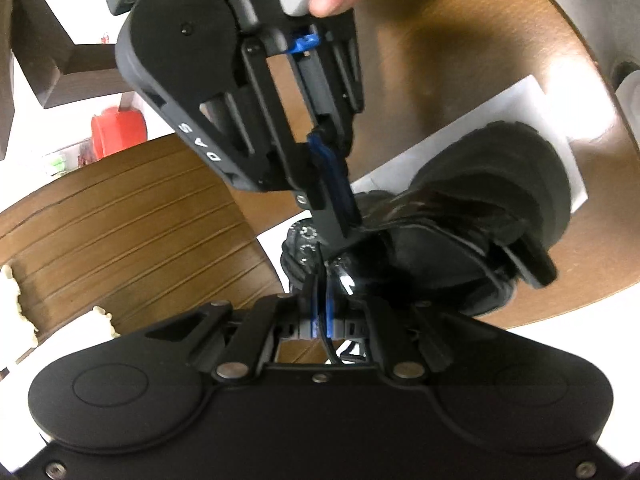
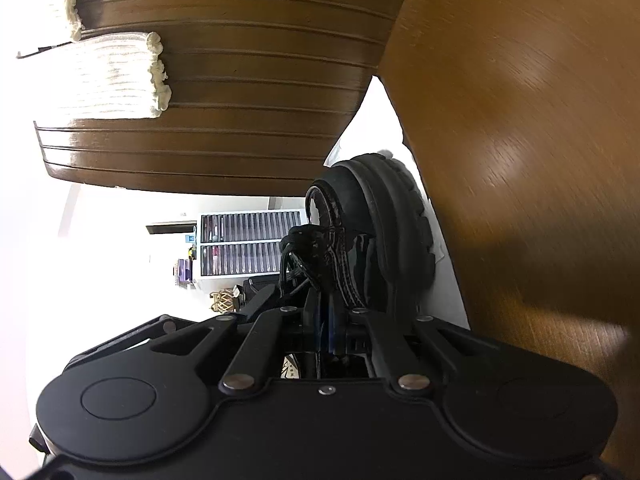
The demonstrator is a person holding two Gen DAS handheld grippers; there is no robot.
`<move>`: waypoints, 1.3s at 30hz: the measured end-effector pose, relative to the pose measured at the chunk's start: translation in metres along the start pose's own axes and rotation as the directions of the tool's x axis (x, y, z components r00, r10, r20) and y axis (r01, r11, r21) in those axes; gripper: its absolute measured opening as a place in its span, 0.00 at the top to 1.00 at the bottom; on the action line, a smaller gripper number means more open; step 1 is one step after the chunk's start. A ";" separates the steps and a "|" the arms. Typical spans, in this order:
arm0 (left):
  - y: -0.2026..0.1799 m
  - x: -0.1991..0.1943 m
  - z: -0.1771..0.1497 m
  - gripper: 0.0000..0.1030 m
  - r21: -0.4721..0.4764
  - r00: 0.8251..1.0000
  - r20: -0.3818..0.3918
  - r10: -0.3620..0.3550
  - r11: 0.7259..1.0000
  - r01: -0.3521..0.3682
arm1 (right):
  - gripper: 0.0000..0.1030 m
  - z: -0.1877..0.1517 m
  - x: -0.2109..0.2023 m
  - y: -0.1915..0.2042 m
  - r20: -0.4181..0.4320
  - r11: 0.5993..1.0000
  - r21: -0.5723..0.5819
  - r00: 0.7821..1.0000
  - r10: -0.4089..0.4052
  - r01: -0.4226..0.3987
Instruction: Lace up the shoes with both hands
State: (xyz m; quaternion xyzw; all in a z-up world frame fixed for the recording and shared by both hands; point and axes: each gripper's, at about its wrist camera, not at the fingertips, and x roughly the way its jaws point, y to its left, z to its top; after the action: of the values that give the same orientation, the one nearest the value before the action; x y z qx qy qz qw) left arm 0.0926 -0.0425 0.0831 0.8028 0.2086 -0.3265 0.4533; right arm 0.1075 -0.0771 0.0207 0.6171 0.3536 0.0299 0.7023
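A black lace-up shoe [image 1: 472,208] lies on a white sheet [image 1: 520,96] on the brown table. My left gripper [image 1: 320,280] is shut at the eyelet row, with a thin black lace [image 1: 326,344] running back between its blue pads. My right gripper [image 1: 340,216] comes down from above, held by a hand, its jaws shut right at the shoe's tongue. In the right wrist view the shoe [image 2: 384,216] fills the middle and my right gripper [image 2: 326,320] is shut on the shoe's stitched edge beside the lace bundle [image 2: 300,252].
A ribbed brown chair seat [image 1: 132,220] stands beside the table [image 1: 460,40]. White knitted cloth [image 2: 108,76] lies on it. A red container [image 1: 118,128] and drawer shelves [image 2: 248,240] are in the background.
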 end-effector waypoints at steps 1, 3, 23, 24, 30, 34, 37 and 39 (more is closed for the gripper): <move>0.002 0.001 0.000 0.95 -0.002 1.000 0.000 -0.002 1.000 0.002 | 0.97 0.000 0.000 0.000 -0.001 1.000 0.000 1.000 0.000 0.000; 0.008 0.002 0.001 0.95 -0.009 1.000 0.001 -0.013 1.000 0.013 | 0.97 0.001 0.000 0.000 -0.002 1.000 0.000 1.000 0.000 0.000; 0.060 0.001 -0.002 0.95 -0.058 0.999 0.024 -0.043 0.997 0.045 | 0.97 0.003 0.002 -0.005 -0.007 1.000 -0.023 1.000 0.017 -0.017; 0.063 0.001 -0.002 0.95 -0.060 0.999 0.026 -0.047 0.997 0.049 | 0.97 0.003 0.002 -0.005 -0.008 0.999 -0.026 1.000 0.018 -0.018; 0.054 -0.001 -0.002 0.95 -0.053 0.998 0.032 -0.057 0.997 0.059 | 0.97 0.003 0.002 -0.005 -0.010 0.999 -0.043 1.000 0.018 -0.019; 0.055 -0.002 0.005 0.95 -0.053 0.998 0.037 -0.058 0.997 0.060 | 0.97 0.003 0.002 -0.005 -0.010 0.999 -0.050 1.000 0.017 -0.018; 0.009 -0.005 0.001 0.95 -0.058 0.998 0.041 -0.053 0.997 0.055 | 0.97 0.003 0.002 -0.004 -0.010 0.998 -0.052 1.000 0.016 -0.017; 0.008 -0.008 0.002 0.95 -0.053 0.998 0.041 -0.055 0.997 0.058 | 0.97 0.003 0.002 -0.004 -0.010 0.998 -0.053 1.000 0.016 -0.016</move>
State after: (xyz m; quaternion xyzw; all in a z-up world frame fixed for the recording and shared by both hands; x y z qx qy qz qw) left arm 0.0918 -0.0489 0.0926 0.7774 0.2310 -0.3493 0.4694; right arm 0.1087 -0.0795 0.0161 0.6010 0.3513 0.0478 0.7163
